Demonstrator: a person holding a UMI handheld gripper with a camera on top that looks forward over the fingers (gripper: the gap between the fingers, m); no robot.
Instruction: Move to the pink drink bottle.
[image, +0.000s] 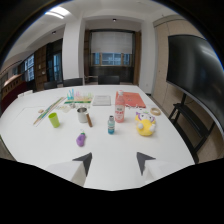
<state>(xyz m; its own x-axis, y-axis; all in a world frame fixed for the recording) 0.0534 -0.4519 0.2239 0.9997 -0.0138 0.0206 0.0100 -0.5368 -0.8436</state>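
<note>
The gripper (114, 162) hovers over the near edge of the wide white desk (165, 135), its two dark pointed fingers (84, 161) spread well apart with only bare desk surface between them. The pink drink bottle with a white cap (119, 113) stands upright well beyond the fingers, near the middle of the desk and slightly toward the right finger's side. Just in front of it and a little to its left stands a small clear bottle with a blue label (111, 125). To its right sits a yellow and white plush toy (145, 124), with a small roll of tape (156, 111) beyond that. Left of the pink bottle are a metal cup (82, 115) and a brown stick-like object (89, 120) lying beside it, then a lime green plastic cup (53, 119). A small purple object (81, 139) lies nearest the left finger, still apart from it. Farther back lie an orange-red flat sheet (131, 99), a pale rectangular tray (101, 100) and long thin sticks (48, 110). A large dark screen (196, 67) stands on the right side of the room
</note>
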